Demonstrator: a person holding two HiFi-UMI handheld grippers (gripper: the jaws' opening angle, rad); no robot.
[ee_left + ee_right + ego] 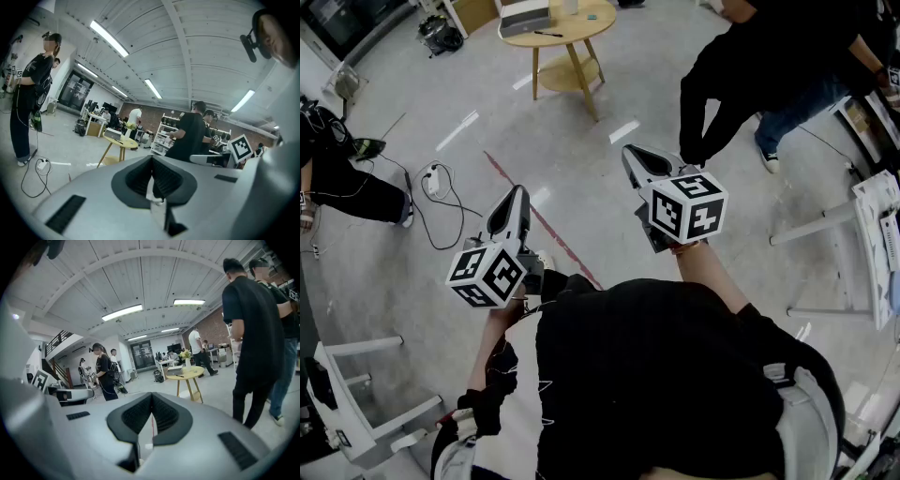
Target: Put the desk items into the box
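Standing well short of the table (pixel 572 36) — left gripper (pixel 519 195), right gripper (pixel 633 155), fingers closed, empty — next, walk up.

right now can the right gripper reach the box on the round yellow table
Probably not. The right gripper, fingers shut and empty, is over the floor, well short of the round table holding the box. Nothing blocks the way, but the person would likely need to step closer.
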